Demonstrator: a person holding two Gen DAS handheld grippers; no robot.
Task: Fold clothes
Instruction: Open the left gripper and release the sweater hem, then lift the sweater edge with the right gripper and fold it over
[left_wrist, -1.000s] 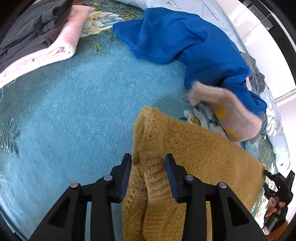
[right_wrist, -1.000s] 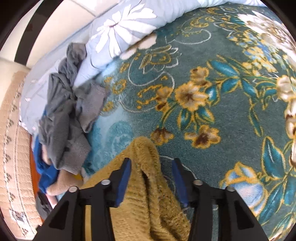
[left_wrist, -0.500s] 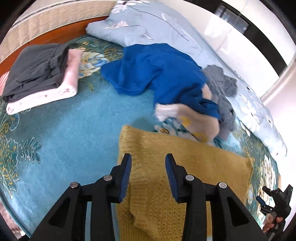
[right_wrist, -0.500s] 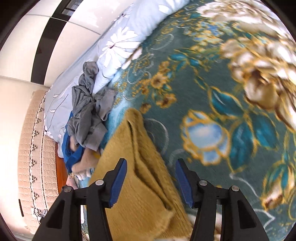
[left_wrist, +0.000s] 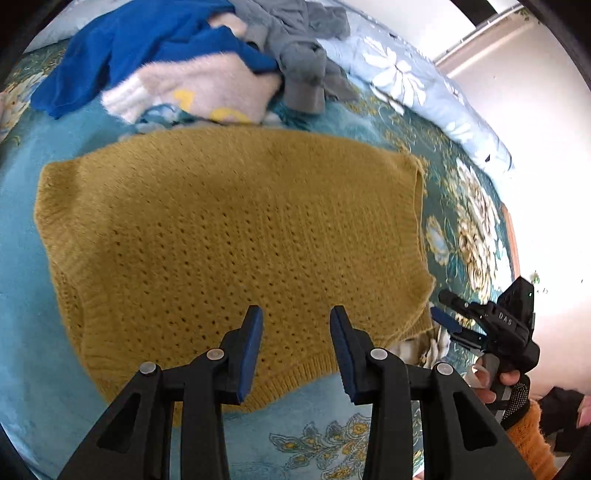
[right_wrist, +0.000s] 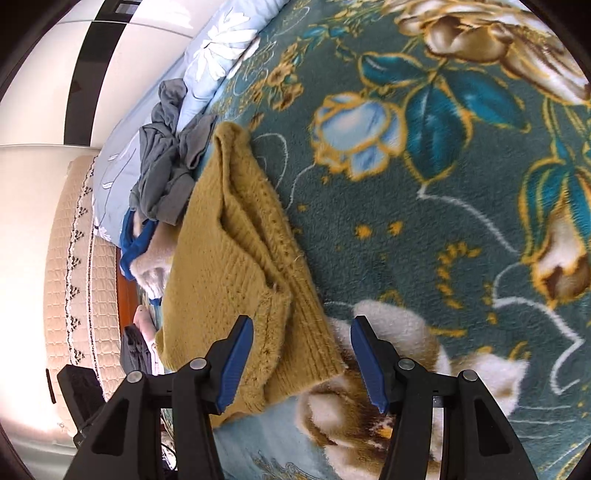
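A mustard knit sweater (left_wrist: 229, 229) lies spread flat on the teal floral blanket (left_wrist: 22, 302). My left gripper (left_wrist: 295, 350) hovers open over its near hem, nothing between the fingers. In the right wrist view the same sweater (right_wrist: 229, 266) shows its folded right edge. My right gripper (right_wrist: 301, 362) is open above the sweater's near corner, holding nothing. In the left wrist view the right gripper (left_wrist: 448, 314) appears at the sweater's right corner, held by a hand (left_wrist: 487, 384).
Behind the sweater lies a heap of a blue garment (left_wrist: 147, 40), a fluffy pink one (left_wrist: 195, 88) and grey clothes (left_wrist: 303, 62). A pale blue floral pillow (left_wrist: 424, 92) runs along the back. The blanket (right_wrist: 443, 184) stretches to the right.
Both grippers have let go of the sweater and pulled back. The sweater, lifted a second ago, now lies flat on the blanket. The left view has swung to the right.
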